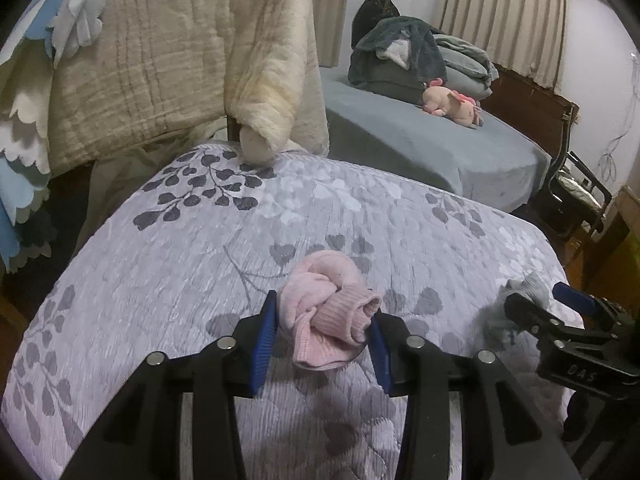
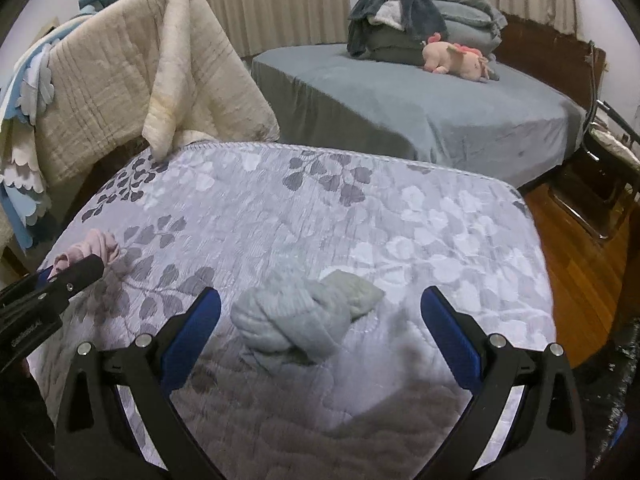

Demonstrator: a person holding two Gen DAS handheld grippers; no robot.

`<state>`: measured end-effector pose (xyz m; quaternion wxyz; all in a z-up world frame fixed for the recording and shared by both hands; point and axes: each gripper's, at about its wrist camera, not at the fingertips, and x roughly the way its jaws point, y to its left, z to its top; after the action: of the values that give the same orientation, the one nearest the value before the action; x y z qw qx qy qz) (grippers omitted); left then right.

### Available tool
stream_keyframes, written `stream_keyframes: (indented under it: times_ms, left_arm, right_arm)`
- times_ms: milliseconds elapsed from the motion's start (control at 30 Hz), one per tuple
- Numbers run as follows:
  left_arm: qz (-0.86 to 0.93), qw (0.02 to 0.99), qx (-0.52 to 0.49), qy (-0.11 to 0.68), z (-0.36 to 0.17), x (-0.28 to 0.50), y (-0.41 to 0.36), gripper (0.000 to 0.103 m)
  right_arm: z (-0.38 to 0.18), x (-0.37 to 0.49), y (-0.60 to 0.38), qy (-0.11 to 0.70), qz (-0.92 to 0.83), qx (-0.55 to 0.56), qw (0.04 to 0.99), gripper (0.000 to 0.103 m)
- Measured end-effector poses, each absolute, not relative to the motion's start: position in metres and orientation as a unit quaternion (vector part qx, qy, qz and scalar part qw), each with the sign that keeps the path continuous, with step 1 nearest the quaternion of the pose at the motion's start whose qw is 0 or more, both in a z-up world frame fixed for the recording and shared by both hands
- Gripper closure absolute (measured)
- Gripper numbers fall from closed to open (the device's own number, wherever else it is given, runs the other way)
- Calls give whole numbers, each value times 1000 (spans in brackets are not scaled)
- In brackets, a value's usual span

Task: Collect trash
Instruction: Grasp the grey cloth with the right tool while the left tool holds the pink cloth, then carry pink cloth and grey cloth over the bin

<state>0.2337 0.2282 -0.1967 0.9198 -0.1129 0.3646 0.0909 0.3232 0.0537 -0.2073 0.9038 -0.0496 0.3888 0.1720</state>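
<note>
The left tongs (image 1: 322, 336) are clenched on a knotted pink sock (image 1: 328, 312), both blue pads pressing its sides, above the near part of a bed covered by a lavender leaf-print quilt (image 1: 240, 240). The right tongs (image 2: 320, 336) stand released, pads wide apart, with a knotted pale grey sock (image 2: 296, 320) lying on the quilt between them, touching neither pad, toward the bed's right edge. At the far left corner of the bed, a cream quilted blanket (image 1: 168, 60) hangs over a frame and one corner drapes onto the quilt. A blue and white scalloped cloth (image 1: 24, 128) hangs further left, cut off by the lens edge. Beyond the far edge stands a second bed with a grey-blue cover (image 2: 420, 112), carrying piled blankets (image 2: 404, 20) and a pink plush toy (image 2: 456, 56). Wooden floor (image 2: 580, 280) shows past the right edge. In the left wrist view the grey sock is blurred and partly hidden behind the right tongs.
</note>
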Motion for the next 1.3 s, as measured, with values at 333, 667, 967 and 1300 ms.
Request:
stream_keyframes:
  times_ms: [333, 667, 967, 1300]
  left_arm:
    - [90, 920, -109, 365, -193, 233, 228, 62]
    - [81, 928, -97, 351, -172, 216, 209, 62]
    - [63, 936, -89, 335, -143, 191, 181, 62]
    - [41, 943, -86, 319, -114, 156, 147, 62]
  right_arm:
    - [-214, 322, 65, 414, 209, -54, 884, 48]
    - [-184, 301, 47, 395, 217, -34, 892, 51]
    - [-148, 263, 25, 367, 224, -32, 902, 51]
    - [-108, 216, -4, 337, 220, -21, 915, 51]
